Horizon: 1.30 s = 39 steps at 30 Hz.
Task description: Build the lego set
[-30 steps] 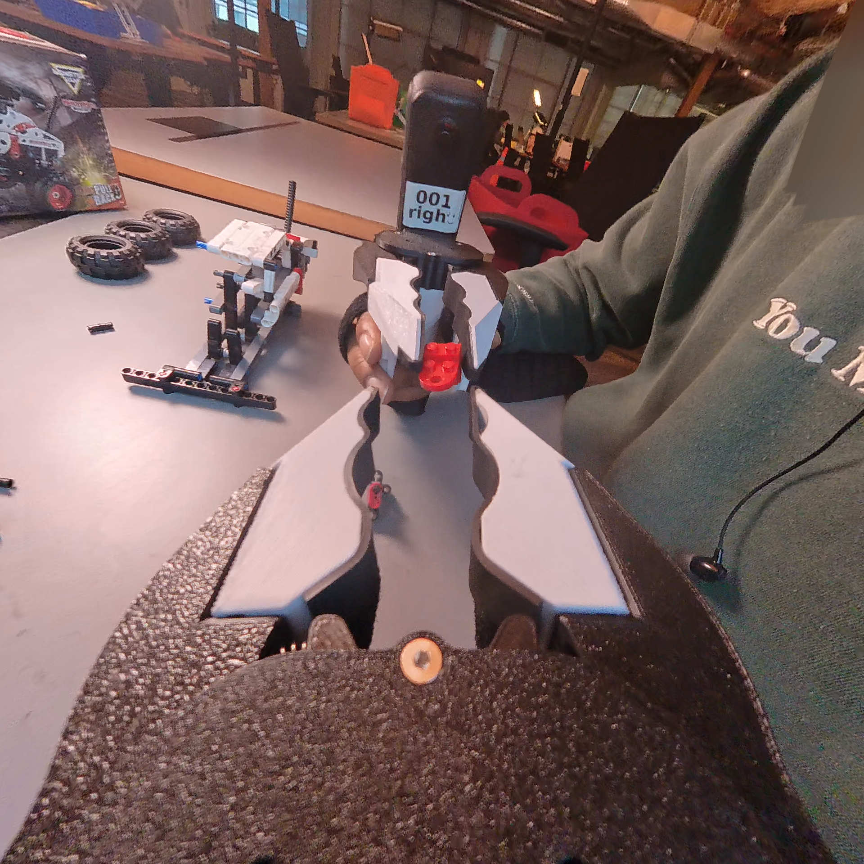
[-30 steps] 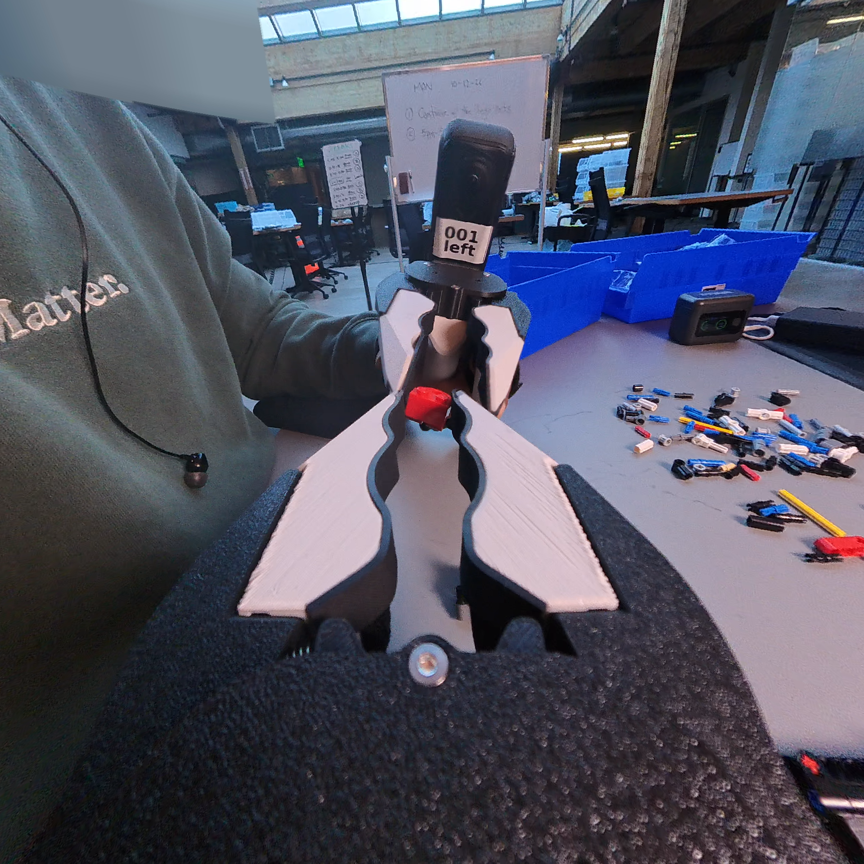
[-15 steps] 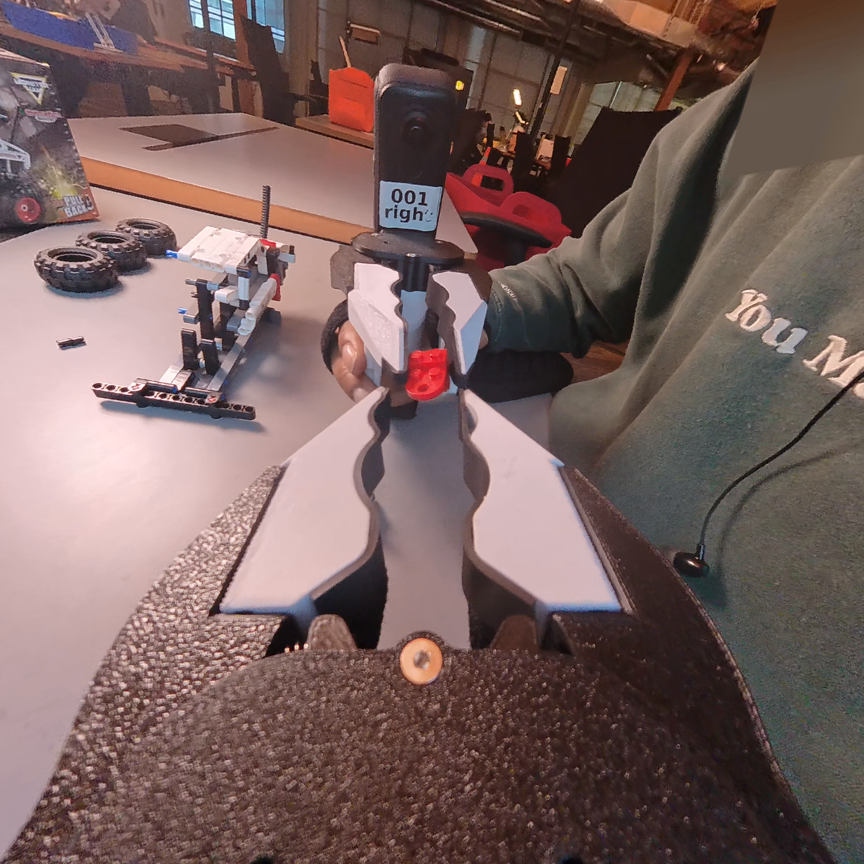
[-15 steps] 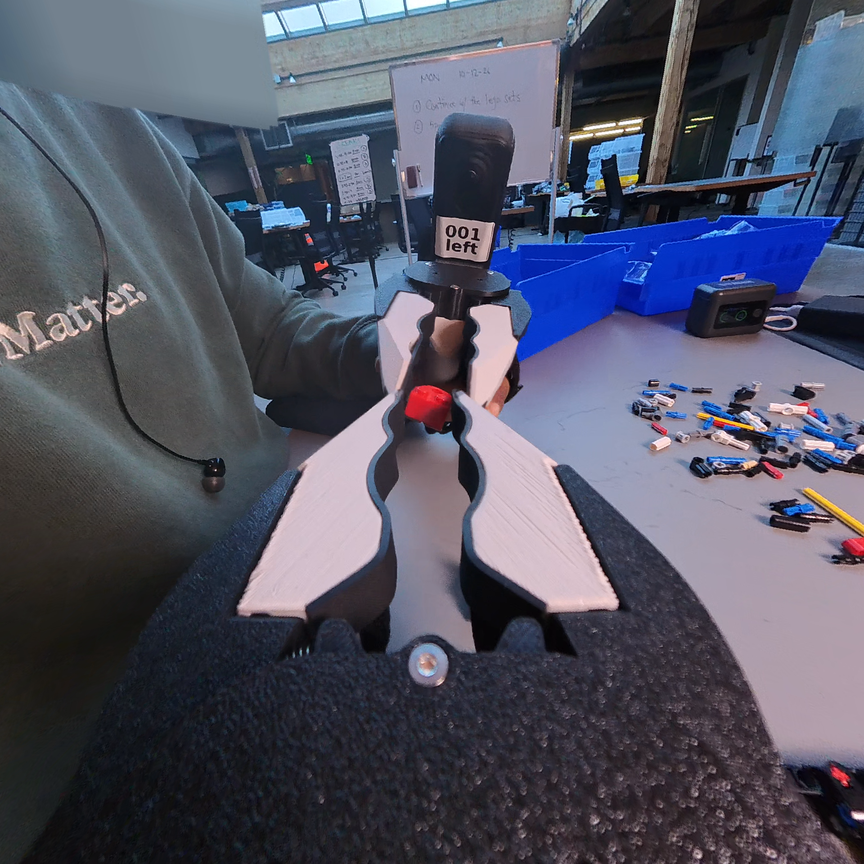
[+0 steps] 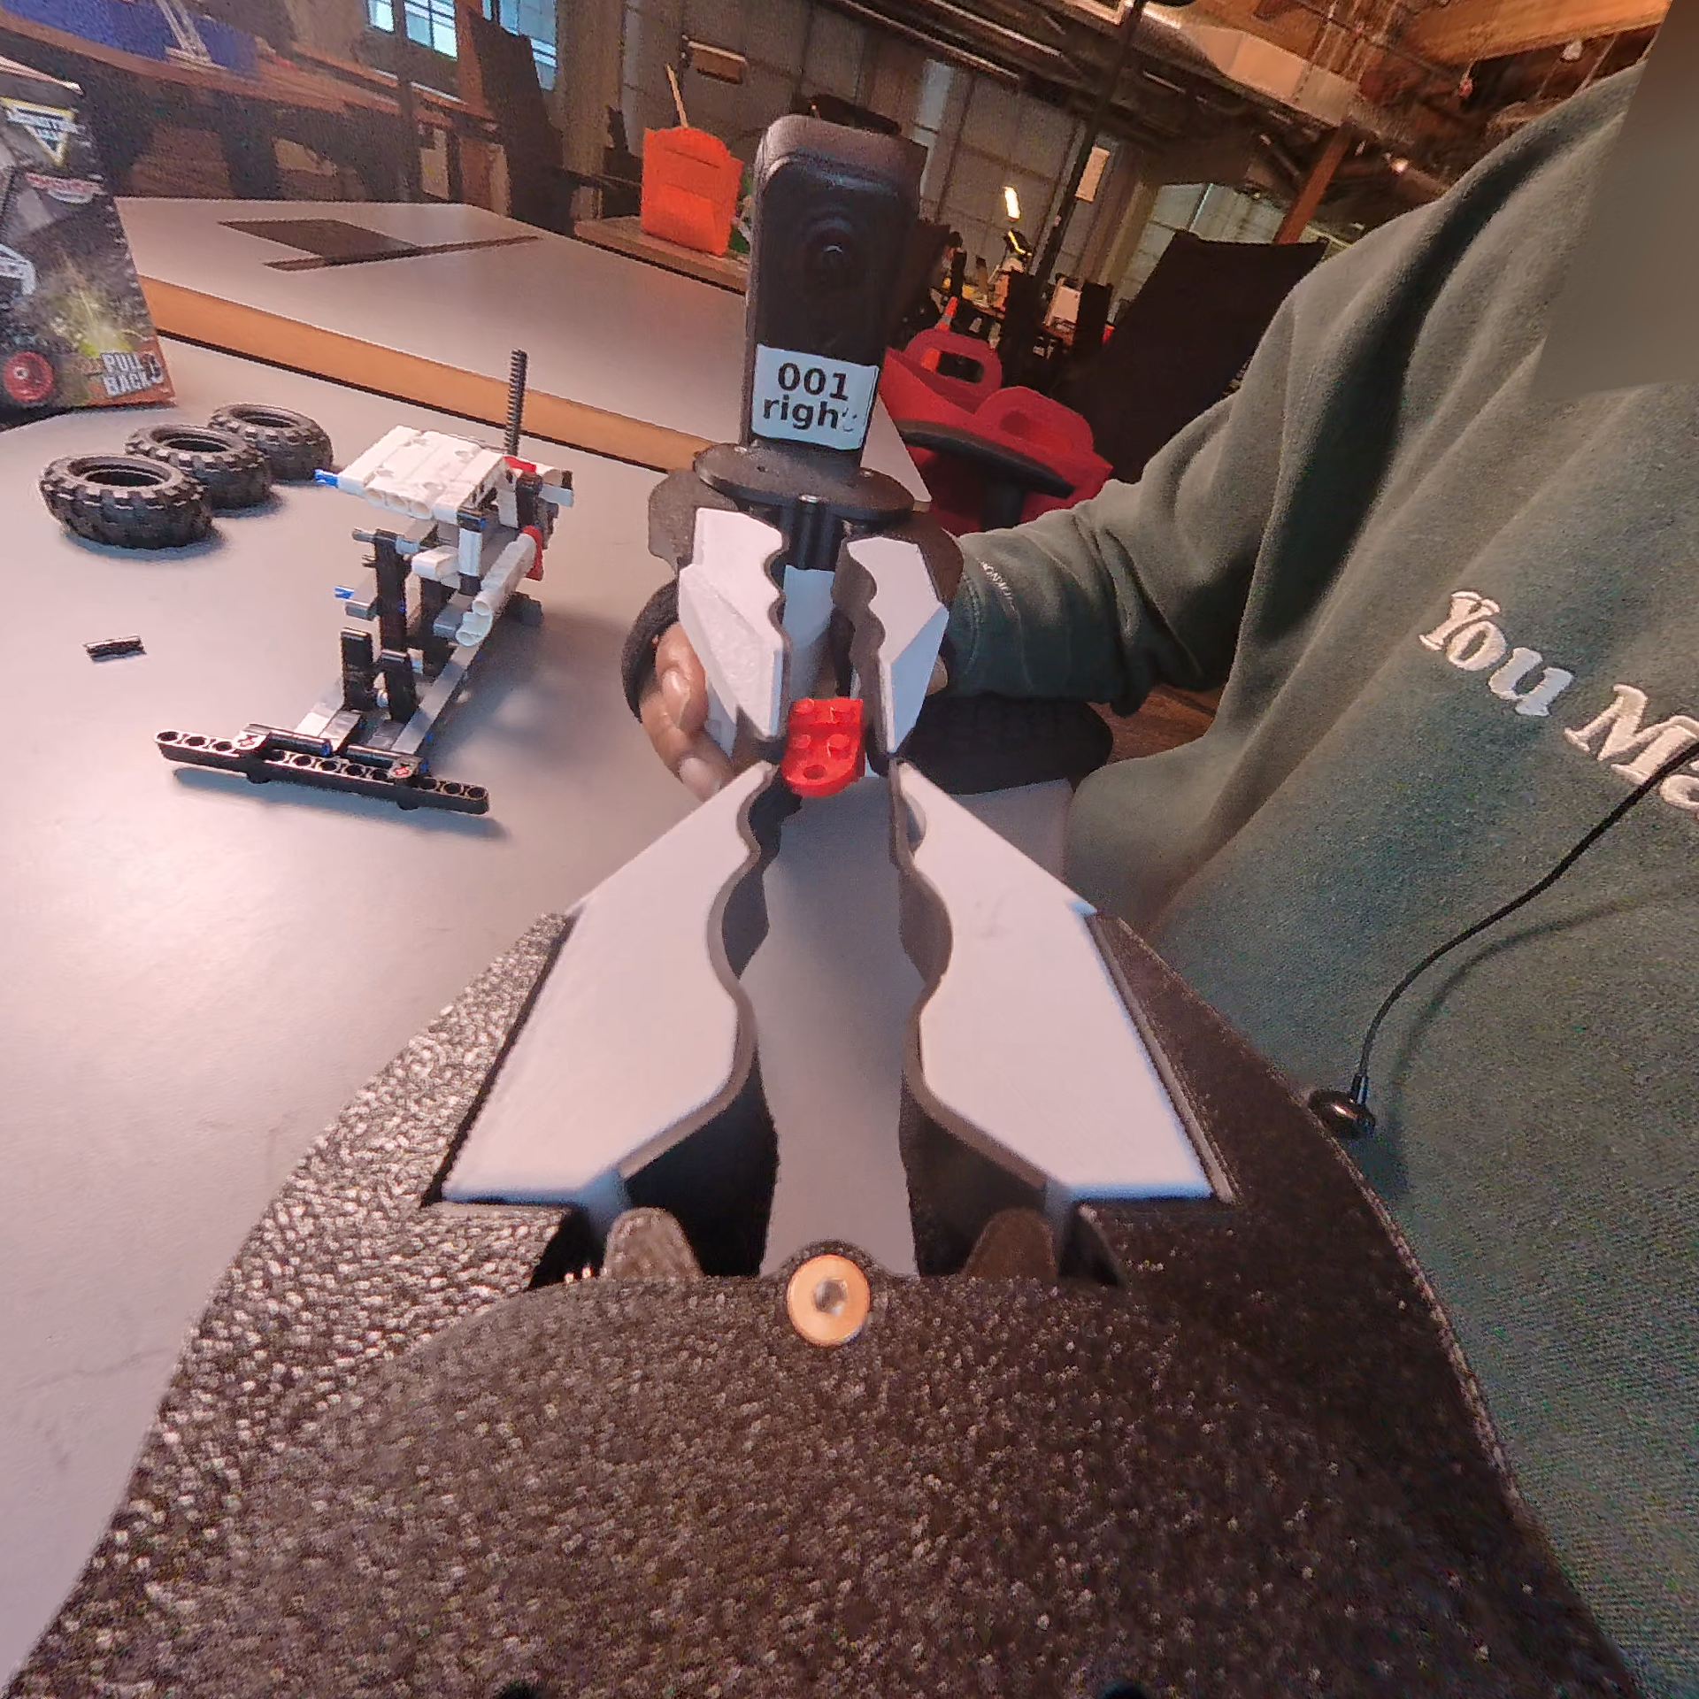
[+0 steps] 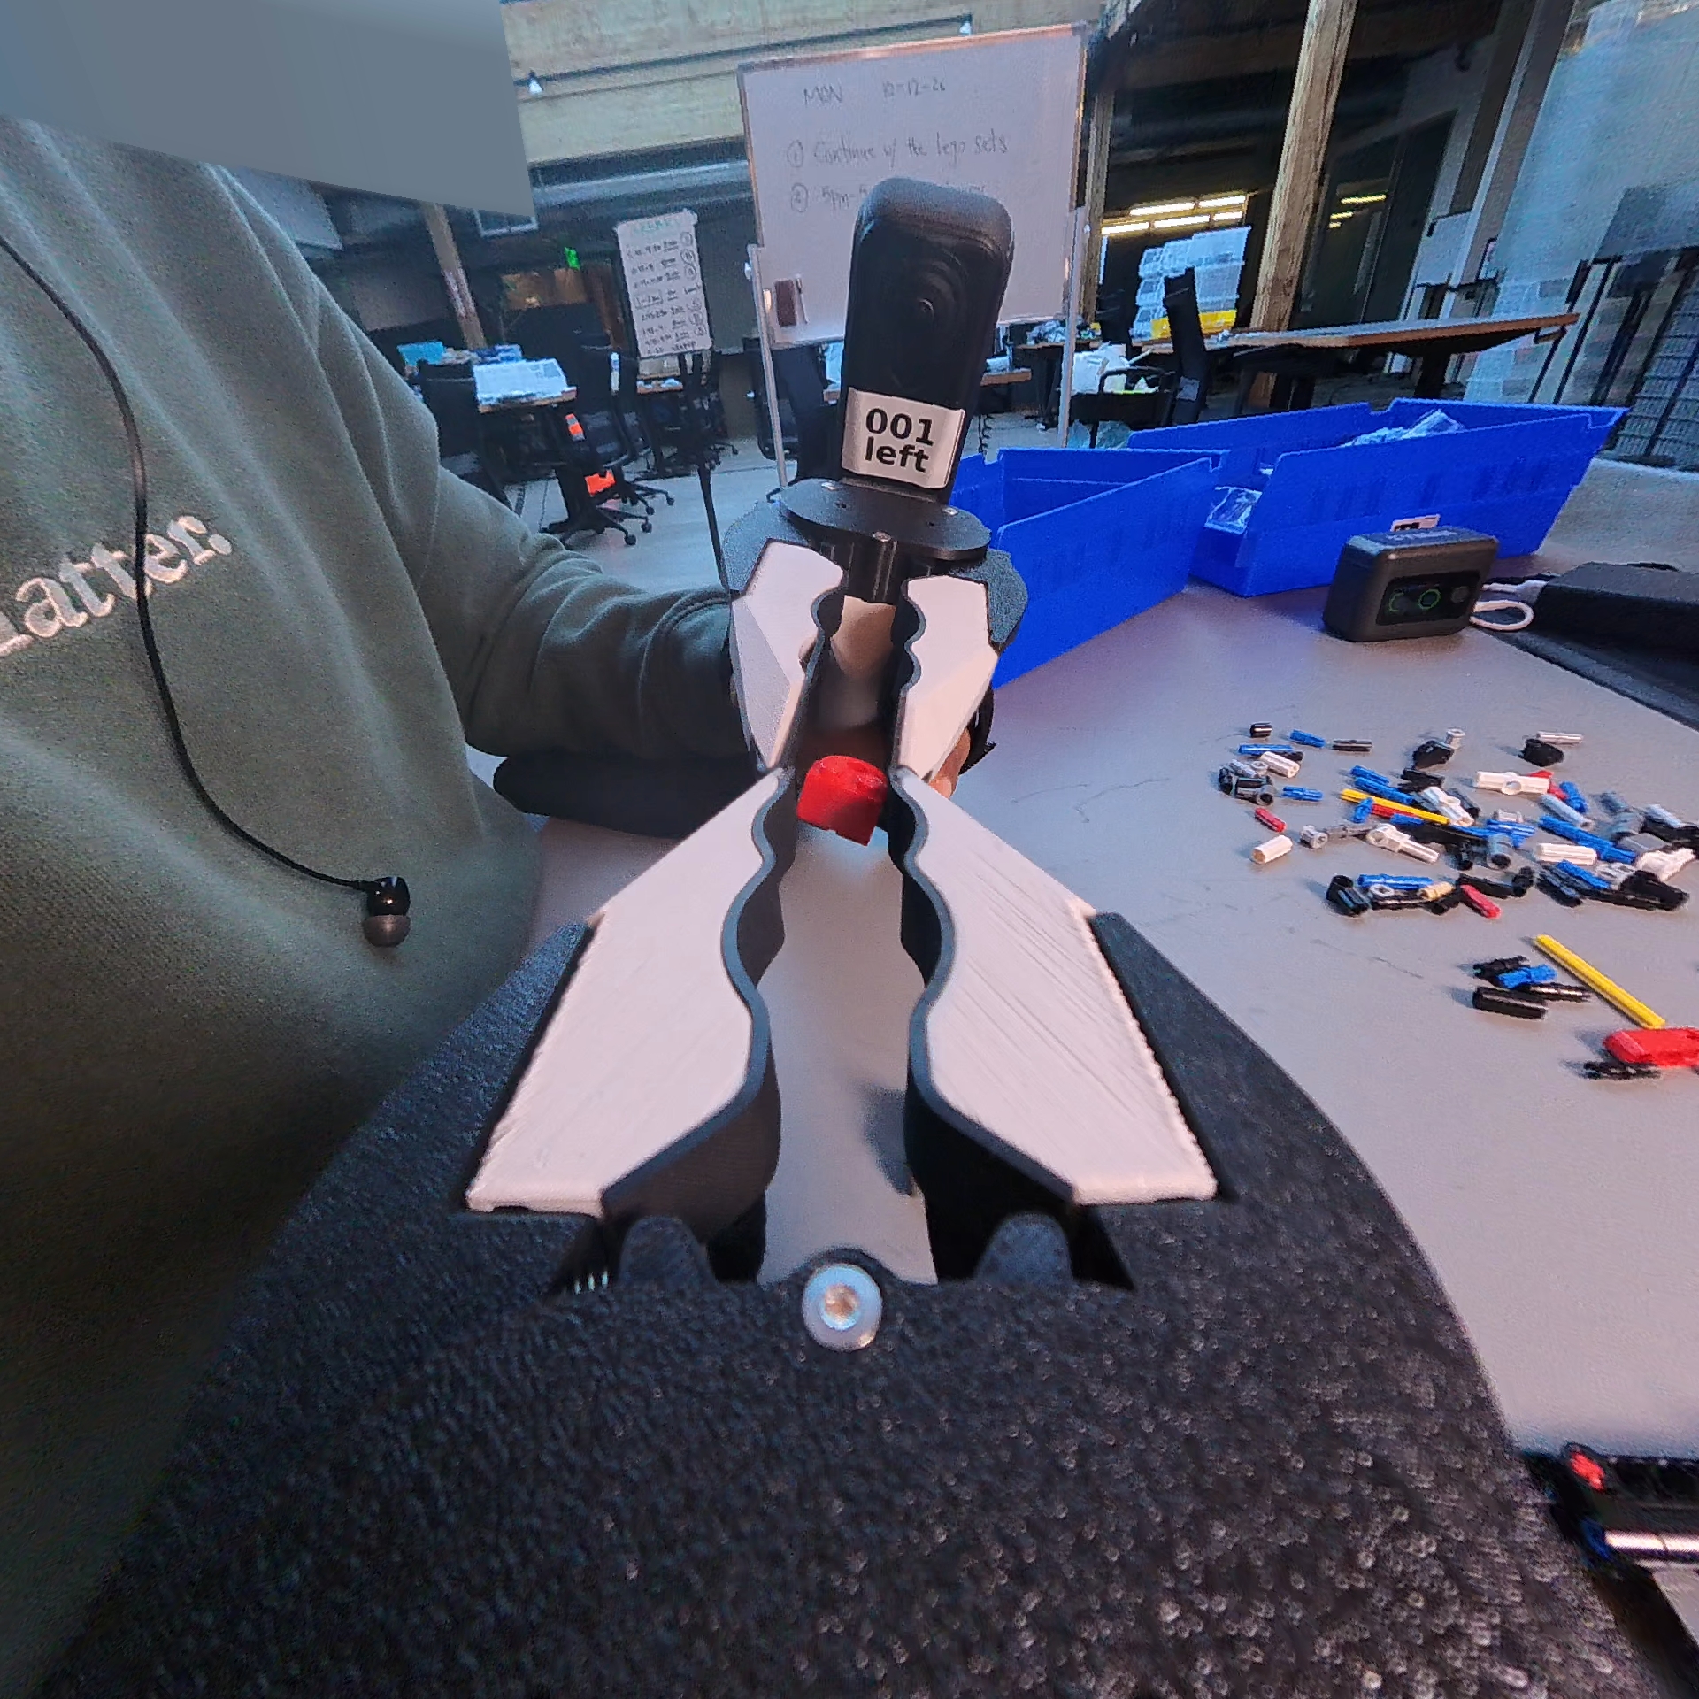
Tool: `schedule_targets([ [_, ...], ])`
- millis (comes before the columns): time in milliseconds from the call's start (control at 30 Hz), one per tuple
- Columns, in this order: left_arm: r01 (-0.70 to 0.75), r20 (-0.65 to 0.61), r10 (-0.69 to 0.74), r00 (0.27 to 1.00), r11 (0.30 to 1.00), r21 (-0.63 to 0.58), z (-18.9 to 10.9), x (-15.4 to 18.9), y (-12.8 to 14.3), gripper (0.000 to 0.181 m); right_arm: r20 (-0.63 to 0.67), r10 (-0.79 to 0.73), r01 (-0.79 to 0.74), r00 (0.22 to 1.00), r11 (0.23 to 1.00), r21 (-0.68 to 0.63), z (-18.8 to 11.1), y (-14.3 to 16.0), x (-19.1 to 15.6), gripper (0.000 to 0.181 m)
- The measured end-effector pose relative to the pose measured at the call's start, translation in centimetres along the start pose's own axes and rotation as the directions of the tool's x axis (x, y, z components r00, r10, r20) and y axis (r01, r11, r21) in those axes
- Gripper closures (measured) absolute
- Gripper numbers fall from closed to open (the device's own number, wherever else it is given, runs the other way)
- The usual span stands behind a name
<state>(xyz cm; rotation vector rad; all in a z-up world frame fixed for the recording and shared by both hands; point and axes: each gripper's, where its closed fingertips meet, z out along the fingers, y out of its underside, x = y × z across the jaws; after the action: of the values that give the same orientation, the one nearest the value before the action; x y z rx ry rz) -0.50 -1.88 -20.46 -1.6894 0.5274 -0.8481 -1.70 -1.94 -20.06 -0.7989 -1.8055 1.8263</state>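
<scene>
The two grippers face each other, tip to tip, above the grey table [image 5: 184,965]. My right gripper [image 6: 841,781] is shut on a small red lego piece [image 6: 841,795]. The piece also shows in the left wrist view [image 5: 823,758], with round holes on its face. My left gripper [image 5: 827,781] is open, and its tips closely flank the red piece on both sides. A partly built black, white and grey lego frame [image 5: 414,588] stands on the table to the left. A person in a green sweatshirt [image 5: 1379,689] holds both grippers.
Three black tyres [image 5: 175,469] and the set's box [image 5: 64,276] lie behind the frame, with a small black pin [image 5: 115,646] nearby. Many loose pieces [image 6: 1471,827], a yellow axle [image 6: 1600,979], blue bins [image 6: 1333,496] and a black device [image 6: 1411,584] are on the right side. Less than 4 cm separates the two grippers' tips.
My left gripper has moved up to the red piece and its jaws have narrowed around it. The right gripper still holds the piece.
</scene>
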Motion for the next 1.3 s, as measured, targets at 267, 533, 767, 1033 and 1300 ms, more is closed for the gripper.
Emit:
schedule_targets([
  [267, -0.013, 0.031, 0.014, 0.999, 1.000, -0.010, -0.2, -0.7, 0.3, 0.166, -0.029, -0.018, 0.017, 0.999, 0.999, -0.041, 0.0, 0.4, 0.4, 0.163],
  [533, -0.023, 0.038, 0.024, 0.999, 1.000, -0.008, -0.2, -0.8, 0.2, 0.166, -0.036, -0.008, 0.006, 0.999, 0.999, -0.041, 0.0, 0.4, 0.6, 0.163],
  [767, -0.029, 0.060, 0.029, 0.998, 1.000, -0.005, -0.5, -1.2, 0.0, 0.166, -0.066, -0.018, 0.015, 0.998, 0.999, -0.049, -0.2, 0.4, 1.1, 0.163],
  [1033, -0.034, 0.163, 0.033, 0.986, 0.999, 0.003, -2.2, -3.2, -0.5, 0.166, -0.162, -0.073, 0.025, 0.984, 0.960, -0.279, -1.6, 3.3, 3.5, 0.147],
  [1300, -0.006, 0.301, 0.021, 0.953, 0.999, -0.052, -5.1, -6.7, 0.6, 0.166, -0.090, -0.110, 0.030, 0.990, 0.781, -0.624, -2.5, 8.7, 3.6, 0.131],
])
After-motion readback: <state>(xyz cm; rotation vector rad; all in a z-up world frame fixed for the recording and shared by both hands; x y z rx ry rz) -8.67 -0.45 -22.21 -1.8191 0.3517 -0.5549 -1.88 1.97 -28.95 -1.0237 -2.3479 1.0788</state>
